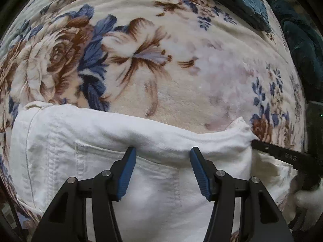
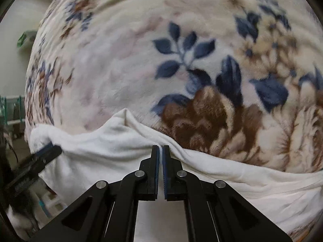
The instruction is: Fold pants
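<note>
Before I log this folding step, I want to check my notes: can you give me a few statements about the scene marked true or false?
1. The pants are white. True.
2. The pants lie on a plain grey sheet. False: they lie on a floral blanket with brown and blue flowers.
3. The left tool is clamped shut. False: its jaws stand apart over the cloth, gripping nothing.
4. The right tool is shut on the pants' edge. True.
5. A dark teal cloth lies at the blanket's far edge in the left wrist view. True.
</note>
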{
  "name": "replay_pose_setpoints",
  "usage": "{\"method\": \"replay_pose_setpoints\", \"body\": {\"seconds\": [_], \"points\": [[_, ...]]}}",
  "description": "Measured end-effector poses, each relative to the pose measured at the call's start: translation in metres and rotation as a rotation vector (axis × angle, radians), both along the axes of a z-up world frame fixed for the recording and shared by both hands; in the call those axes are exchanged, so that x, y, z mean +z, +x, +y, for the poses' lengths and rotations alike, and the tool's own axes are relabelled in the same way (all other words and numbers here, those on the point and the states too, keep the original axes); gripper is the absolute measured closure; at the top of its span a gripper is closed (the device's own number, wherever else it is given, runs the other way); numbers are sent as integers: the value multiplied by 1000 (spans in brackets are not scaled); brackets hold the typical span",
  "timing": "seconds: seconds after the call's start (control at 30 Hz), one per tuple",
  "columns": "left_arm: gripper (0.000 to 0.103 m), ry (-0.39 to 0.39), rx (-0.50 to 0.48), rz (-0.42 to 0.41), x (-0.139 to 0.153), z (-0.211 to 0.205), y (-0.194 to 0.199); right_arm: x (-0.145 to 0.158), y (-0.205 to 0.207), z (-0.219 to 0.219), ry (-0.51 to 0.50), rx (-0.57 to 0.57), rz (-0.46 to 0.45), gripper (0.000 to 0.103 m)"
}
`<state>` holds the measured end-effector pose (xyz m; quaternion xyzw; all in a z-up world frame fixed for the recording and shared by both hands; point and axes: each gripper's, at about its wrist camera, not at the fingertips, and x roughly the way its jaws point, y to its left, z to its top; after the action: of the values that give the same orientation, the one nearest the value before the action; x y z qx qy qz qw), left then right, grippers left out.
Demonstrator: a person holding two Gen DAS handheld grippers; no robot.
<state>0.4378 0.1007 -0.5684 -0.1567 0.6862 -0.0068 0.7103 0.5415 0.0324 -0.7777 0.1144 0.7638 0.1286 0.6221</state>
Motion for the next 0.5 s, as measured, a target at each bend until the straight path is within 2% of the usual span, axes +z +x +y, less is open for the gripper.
{"method": "replay_pose_setpoints", "body": {"seconds": [0.07, 0.13, 0.2, 0.23, 0.3, 0.37, 0.43, 0.5], "points": [[50, 1, 5, 5, 2, -1, 0, -3, 5, -4, 40, -17, 65, 98], [50, -14, 9, 1, 4, -4, -1, 15, 10, -12, 93, -45, 40, 93], [50, -7, 5, -4, 3, -7, 0, 26, 19, -23, 180, -128, 35, 66], [50, -3, 1, -5, 2, -9, 1, 25, 22, -25, 207, -154, 43, 43], [50, 8, 0, 1, -2, -10, 2, 15, 32, -21, 247, -183, 76, 40], [50, 9, 5, 1, -4, -11, 3, -1, 36, -5, 237, -159, 131, 40], [50, 10, 10, 1, -5, -11, 3, -26, 37, 16, 184, -107, 217, 41], [50, 20, 5, -3, -4, -12, 3, -40, 40, 35, 121, -63, 235, 42]]}}
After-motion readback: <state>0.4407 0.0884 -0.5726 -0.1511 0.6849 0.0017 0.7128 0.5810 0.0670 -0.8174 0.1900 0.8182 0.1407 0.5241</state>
